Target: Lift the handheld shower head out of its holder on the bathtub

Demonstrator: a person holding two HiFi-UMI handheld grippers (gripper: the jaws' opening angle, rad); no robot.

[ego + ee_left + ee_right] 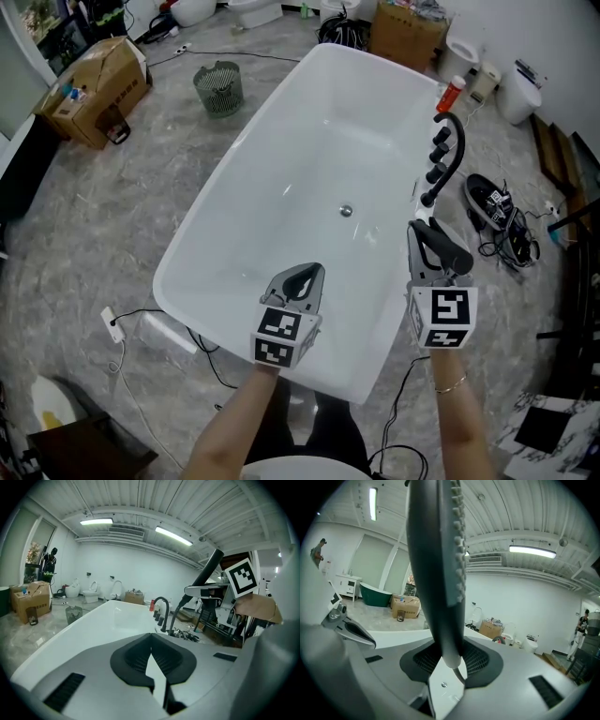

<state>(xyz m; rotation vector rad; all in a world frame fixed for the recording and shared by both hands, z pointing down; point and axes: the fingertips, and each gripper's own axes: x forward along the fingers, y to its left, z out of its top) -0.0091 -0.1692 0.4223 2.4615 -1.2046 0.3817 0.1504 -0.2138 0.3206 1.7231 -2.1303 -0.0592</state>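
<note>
The shower head (436, 573) is in my right gripper (451, 654). It is a long, dark grey wand with a smooth matte skin and a column of small nozzle bumps down one edge. The ribbed black pads are clamped on its narrow lower end, where a thin hose leaves it. In the left gripper view it slants upward, high above the tub's rim, with the hose hanging down toward the deck beside the faucet.

In the head view it sits over the right rim of the bathtub (246, 164), nearer to me than the faucet (455, 141). The faucet is a matte black hooked spout with a row of round knobs at its foot. The tub is a glossy white rounded rectangle with a small metal drain in its floor.

My left gripper (305, 272) holds nothing. Its pad tips meet in a point over the tub's near rim.

Around the tub is grey marbled floor (94, 225) with a wire mesh bin (218, 89) and an open cardboard box (94, 89) off to the left.
</note>
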